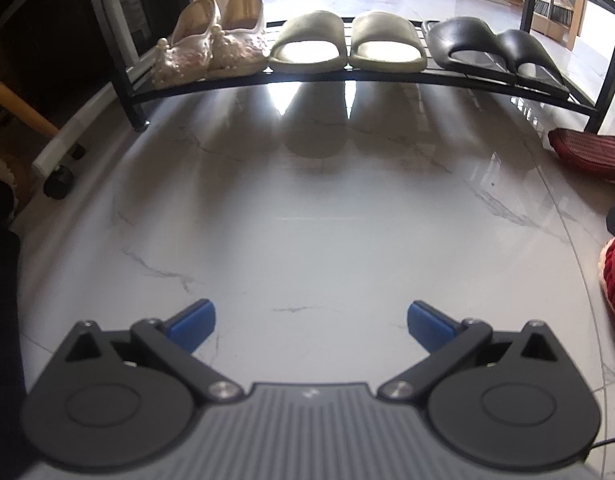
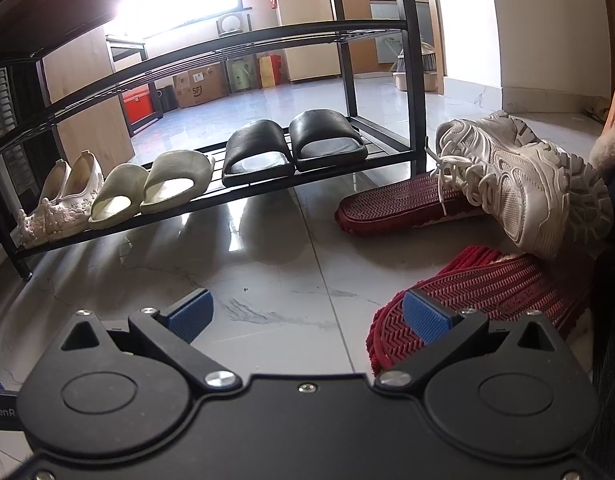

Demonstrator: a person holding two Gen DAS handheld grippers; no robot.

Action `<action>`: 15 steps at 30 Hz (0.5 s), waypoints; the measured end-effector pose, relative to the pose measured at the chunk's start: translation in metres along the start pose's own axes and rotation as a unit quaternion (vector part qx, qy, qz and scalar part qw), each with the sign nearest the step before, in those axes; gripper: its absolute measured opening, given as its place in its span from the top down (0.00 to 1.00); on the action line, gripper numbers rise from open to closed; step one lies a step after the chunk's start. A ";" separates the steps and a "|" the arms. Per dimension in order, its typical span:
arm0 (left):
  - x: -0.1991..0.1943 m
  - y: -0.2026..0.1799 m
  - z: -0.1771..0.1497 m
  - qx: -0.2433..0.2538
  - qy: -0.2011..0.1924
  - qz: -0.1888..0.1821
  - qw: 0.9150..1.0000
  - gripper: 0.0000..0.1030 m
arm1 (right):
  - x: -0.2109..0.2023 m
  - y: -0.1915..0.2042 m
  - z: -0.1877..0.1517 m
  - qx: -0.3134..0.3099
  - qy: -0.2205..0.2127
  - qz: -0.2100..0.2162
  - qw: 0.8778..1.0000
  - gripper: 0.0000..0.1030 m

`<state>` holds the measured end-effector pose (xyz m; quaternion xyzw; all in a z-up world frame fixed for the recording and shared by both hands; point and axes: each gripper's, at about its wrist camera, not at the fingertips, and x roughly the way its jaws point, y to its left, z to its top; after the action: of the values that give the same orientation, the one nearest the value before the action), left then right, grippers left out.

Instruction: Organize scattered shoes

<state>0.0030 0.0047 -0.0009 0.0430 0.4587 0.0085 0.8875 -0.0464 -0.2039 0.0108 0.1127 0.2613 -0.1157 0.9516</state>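
A black shoe rack (image 1: 347,76) (image 2: 235,196) holds three pairs on its bottom shelf: beaded white flats (image 1: 211,48) (image 2: 55,204), beige slides (image 1: 347,44) (image 2: 151,188) and black slides (image 1: 495,52) (image 2: 295,144). On the floor to the right lie two red slippers sole-up (image 2: 403,204) (image 2: 487,292) and a white sneaker (image 2: 515,176) resting across them. My left gripper (image 1: 311,324) hangs open over bare floor. My right gripper (image 2: 307,316) is open too, its right fingertip (image 2: 423,320) just in front of the near red slipper.
Glossy marble floor (image 1: 307,208) lies between the grippers and the rack. A wheeled white stand (image 1: 59,160) and a wooden pole stand at the left. The rack's upper shelves (image 2: 211,56) are bare. Boxes (image 2: 195,88) sit in the room beyond.
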 end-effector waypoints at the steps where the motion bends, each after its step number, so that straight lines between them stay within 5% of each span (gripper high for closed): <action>1: 0.000 0.000 0.000 0.000 0.000 -0.001 1.000 0.00 | -0.001 0.000 -0.001 0.000 0.000 0.000 1.000 0.00; 15: 0.000 0.003 0.000 -0.001 -0.001 -0.007 1.000 0.00 | 0.000 0.000 0.000 0.001 0.002 0.000 1.000 0.00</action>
<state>0.0027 0.0076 -0.0004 0.0390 0.4580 0.0024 0.8881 -0.0461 -0.2036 0.0109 0.1143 0.2630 -0.1159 0.9510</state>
